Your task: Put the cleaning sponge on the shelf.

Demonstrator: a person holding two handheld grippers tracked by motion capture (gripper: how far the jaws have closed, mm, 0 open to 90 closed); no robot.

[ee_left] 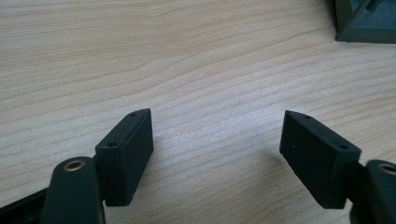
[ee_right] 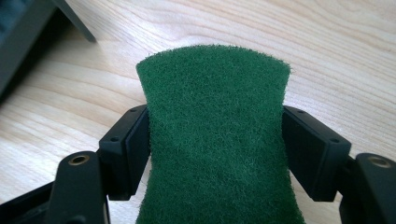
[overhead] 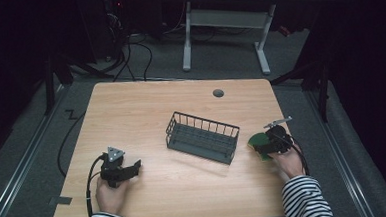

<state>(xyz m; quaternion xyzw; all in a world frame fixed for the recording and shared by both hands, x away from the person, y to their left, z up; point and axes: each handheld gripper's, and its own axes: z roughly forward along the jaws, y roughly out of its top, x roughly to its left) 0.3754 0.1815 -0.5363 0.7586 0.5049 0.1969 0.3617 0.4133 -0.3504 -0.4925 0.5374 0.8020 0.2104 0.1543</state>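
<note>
At the left of the high view, the left gripper (overhead: 134,167) rests low over the wooden table (overhead: 146,106), held in the person's left hand (overhead: 110,195). In the left gripper view its jaws stand wide apart with only bare wood grain between them, so it is released and holds nothing. A corner of the dark wire basket (ee_left: 366,23) shows at the top right of that view, well apart from the jaws.

The wire basket (overhead: 202,137) sits near the middle of the table, angled, and looks empty as far as its slatted floor can be read.

At the right, the right gripper (overhead: 259,146) is clamped on a green scouring pad (overhead: 255,141). The right gripper view shows the green scouring pad (ee_right: 215,140) pinched between both jaws, its sides pressed inward, just above the wood, with the basket's dark edge (ee_right: 23,42) near at the upper left.

Judging from this, the pick is done: the pad is grasped close beside the basket's right end. What seems left is to carry it over the rim and let it go inside.

There is open tabletop all round the basket. The right gripper works close to the table's right edge, so the free path runs inward and leftward; the basket's raised wire wall is the one thing to clear.
</note>
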